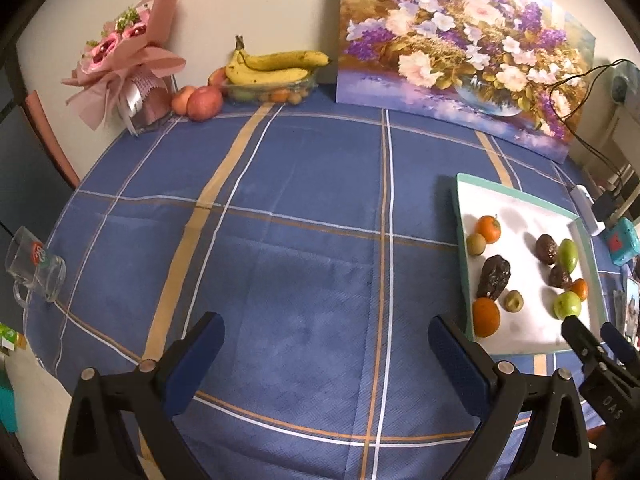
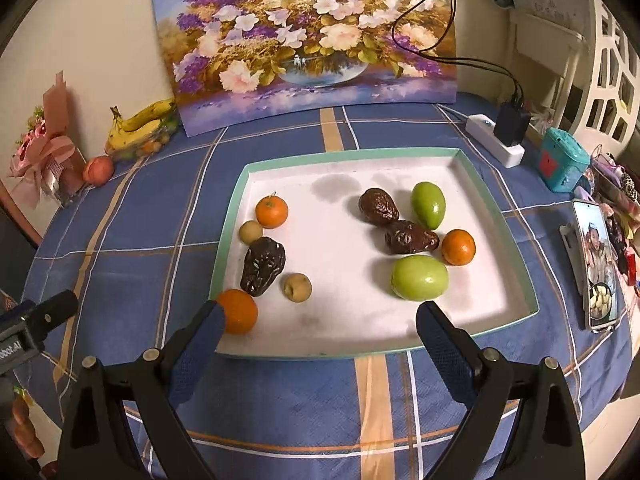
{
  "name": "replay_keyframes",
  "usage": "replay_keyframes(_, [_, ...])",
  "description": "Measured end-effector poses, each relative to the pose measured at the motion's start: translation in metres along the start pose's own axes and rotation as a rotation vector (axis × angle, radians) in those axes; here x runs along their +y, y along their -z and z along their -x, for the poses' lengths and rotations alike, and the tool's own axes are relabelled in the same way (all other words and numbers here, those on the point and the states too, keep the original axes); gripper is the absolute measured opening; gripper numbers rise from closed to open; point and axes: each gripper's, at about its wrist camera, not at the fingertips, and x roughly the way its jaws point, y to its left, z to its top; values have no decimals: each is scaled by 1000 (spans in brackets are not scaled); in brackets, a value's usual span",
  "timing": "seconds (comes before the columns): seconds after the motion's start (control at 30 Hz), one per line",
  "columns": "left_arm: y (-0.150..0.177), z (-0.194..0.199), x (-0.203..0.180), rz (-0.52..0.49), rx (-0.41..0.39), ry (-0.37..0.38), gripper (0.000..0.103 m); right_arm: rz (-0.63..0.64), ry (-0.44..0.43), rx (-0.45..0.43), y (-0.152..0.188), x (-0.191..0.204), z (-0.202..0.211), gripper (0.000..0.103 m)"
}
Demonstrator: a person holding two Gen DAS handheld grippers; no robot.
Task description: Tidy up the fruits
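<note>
Fruit lay scattered across the scene as we read it from left to right. Far left on the blue plaid-clothed counter we saw a clear glass mug on its side, its red-and-green logo too blurred to read, then a pink paper-wrapped bouquet, red apples and a yellow banana bunch resting on a clear dish of small fruit by the wall.

Our left claw hung over bare cloth with its blue-padded jaws spread wide, holding nothing. The shallow white tray with a mint-green rim lay to its right, and on the neighbouring tool's black body at that view's edge we read "DAS".

Our right claw was likewise wide and empty, poised at the tray's near edge, so we judged it the nearer hand for the fruit. In the tray's left half sat a small orange tangerine, a wrinkled dark brown fruit with its long axis running away and slightly rightward, two small tan round fruits, and a second orange fruit touching the left jaw's tip. Ahead and to the right sat a smooth green oval fruit, its long axis crosswise to the jaws, two more wrinkled dark fruits, another green one and an orange.

Beyond the tray lay a teal plastic box and a lit smartphone.
</note>
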Motion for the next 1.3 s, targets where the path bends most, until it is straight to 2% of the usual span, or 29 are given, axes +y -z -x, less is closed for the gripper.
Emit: replay_keyframes(1.3, [4, -11, -3, -21, 62, 1, 103, 25, 4, 8, 1, 7, -2, 97])
